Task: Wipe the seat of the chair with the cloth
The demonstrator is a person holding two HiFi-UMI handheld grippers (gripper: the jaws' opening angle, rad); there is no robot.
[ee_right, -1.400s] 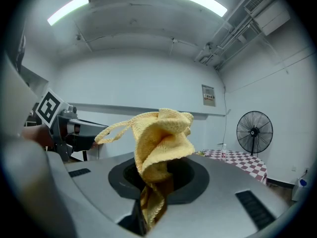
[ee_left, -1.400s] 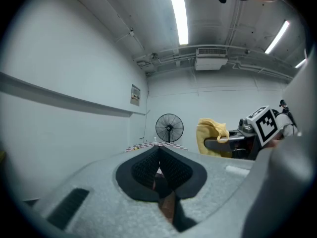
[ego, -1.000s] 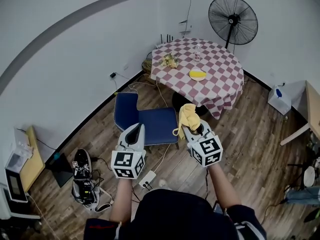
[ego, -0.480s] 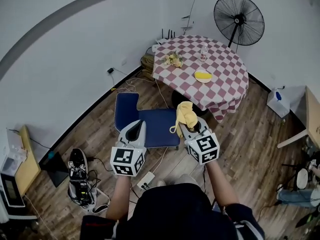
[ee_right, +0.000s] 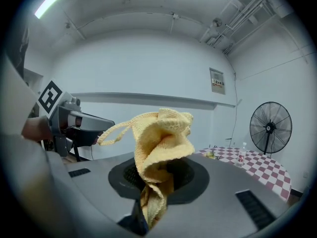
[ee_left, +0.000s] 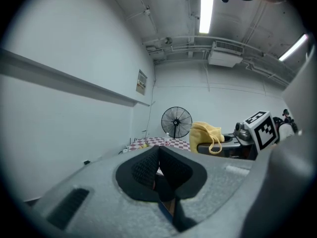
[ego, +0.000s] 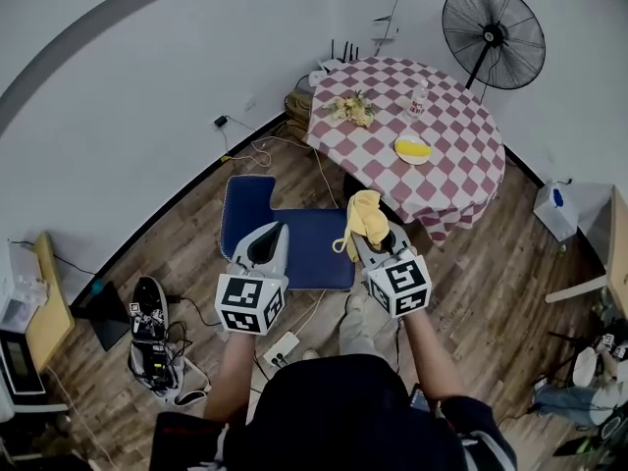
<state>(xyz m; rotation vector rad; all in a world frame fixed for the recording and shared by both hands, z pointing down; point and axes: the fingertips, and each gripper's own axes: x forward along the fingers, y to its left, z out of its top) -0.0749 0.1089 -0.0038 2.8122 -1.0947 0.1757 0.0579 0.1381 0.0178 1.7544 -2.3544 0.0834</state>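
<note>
Cloth [ego: 366, 215] sits pinched in your right gripper [ego: 374, 242]; your left gripper [ego: 269, 245] has empty jaws pressed together. Next, lower it onto the chair seat [ego: 312, 254] below the jaws.

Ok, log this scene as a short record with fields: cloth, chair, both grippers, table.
cloth: yellow knitted cloth, bunched, one loop dangling
chair: blue padded chair, nothing lying on its seat
left gripper: shut, nothing between its jaws
right gripper: shut on the yellow knitted cloth
table: round table with red-and-white checked cover; plate, bottle, flowers on it
wiping: seemingly not begun
</note>
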